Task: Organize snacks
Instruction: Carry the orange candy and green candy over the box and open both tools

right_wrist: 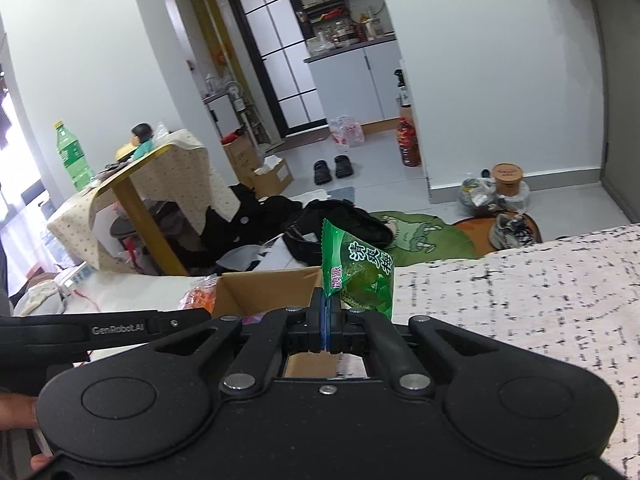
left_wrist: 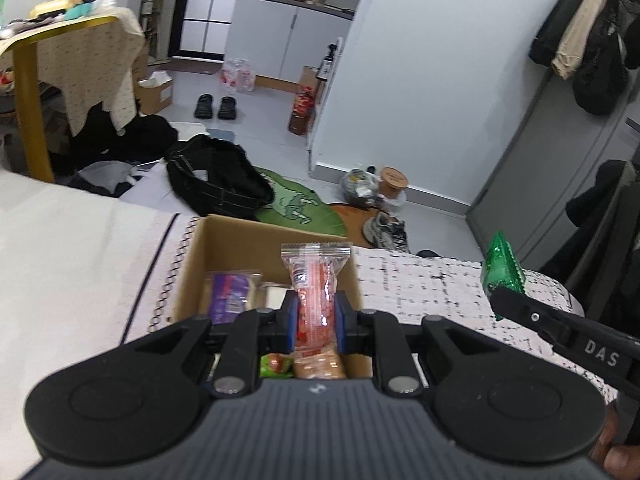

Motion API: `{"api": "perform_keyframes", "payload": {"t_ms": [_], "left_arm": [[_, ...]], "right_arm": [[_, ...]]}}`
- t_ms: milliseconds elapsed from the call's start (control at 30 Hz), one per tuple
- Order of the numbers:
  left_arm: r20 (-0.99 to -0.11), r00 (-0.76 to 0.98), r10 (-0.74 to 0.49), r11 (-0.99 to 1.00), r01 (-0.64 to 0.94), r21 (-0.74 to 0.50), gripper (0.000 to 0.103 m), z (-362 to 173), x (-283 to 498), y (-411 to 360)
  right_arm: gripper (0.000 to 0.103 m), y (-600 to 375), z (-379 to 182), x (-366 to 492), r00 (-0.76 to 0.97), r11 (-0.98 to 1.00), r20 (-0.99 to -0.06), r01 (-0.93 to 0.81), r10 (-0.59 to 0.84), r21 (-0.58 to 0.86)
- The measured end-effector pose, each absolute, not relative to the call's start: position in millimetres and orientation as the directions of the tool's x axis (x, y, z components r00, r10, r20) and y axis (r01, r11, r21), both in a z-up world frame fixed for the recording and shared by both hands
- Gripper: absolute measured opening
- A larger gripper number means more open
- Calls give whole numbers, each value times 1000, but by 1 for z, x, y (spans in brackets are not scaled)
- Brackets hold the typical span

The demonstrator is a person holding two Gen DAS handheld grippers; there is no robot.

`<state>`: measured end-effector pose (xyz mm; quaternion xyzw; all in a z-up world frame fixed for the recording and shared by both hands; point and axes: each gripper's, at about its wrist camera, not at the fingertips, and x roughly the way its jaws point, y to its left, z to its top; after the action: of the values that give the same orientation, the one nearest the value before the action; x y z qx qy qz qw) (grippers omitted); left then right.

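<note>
My left gripper (left_wrist: 316,314) is shut on a red snack packet (left_wrist: 316,280) and holds it upright over the open cardboard box (left_wrist: 200,256) on the bed. Inside the box lie a purple packet (left_wrist: 226,296) and a green packet (left_wrist: 274,364). My right gripper (right_wrist: 326,316) is shut on the lower edge of a green snack packet (right_wrist: 356,268), just right of the box (right_wrist: 260,292). In the left wrist view the right gripper (left_wrist: 500,300) with the green packet (left_wrist: 502,266) stands to the right of the box. The left gripper's arm (right_wrist: 120,326) and the red packet (right_wrist: 200,294) show at left.
The box sits on a bed with a white, black-flecked cover (right_wrist: 520,300). Beyond the bed's edge the floor holds a black bag (left_wrist: 216,176), a green mat (left_wrist: 296,204), shoes (left_wrist: 214,106) and a table with yellow legs (left_wrist: 32,92).
</note>
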<state>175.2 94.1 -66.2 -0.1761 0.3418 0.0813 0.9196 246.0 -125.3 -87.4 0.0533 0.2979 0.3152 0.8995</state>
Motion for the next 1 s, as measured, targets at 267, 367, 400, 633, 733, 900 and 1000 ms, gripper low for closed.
{"api": "perform_keyframes", "payload": {"t_ms": [267,367,400,633,733,900,1000], "left_arm": [[-680,731,62,906,-328,-269,17,-76,170,117],[-701,712,50,898,-339,-280,19,-81,168,122],[-702,711,46,899,-335,-281,22,-82,167,123],[-701,709,73,880,-376,-290,27,-80,153,139],[-698,710,90,874,-392,-287,33,-77,148,145],[-694,711,116,867,-414,-279,46,-72,141,152],[-697,708,114,865,-416,-281,49,-71,137,153]], "right_arm": [[0,-100,-87,240,590,766,-504,-577,631,284],[0,-90,-87,237,577,753,-503,-593,644,284],[0,-87,-87,236,572,749,-503,-598,648,284],[0,-70,-91,228,533,719,-509,-627,676,299],[0,-64,-92,225,505,694,-504,-645,701,320],[7,-49,-93,219,440,647,-519,-687,733,331],[23,-50,-94,219,411,634,-522,-675,748,377]]}}
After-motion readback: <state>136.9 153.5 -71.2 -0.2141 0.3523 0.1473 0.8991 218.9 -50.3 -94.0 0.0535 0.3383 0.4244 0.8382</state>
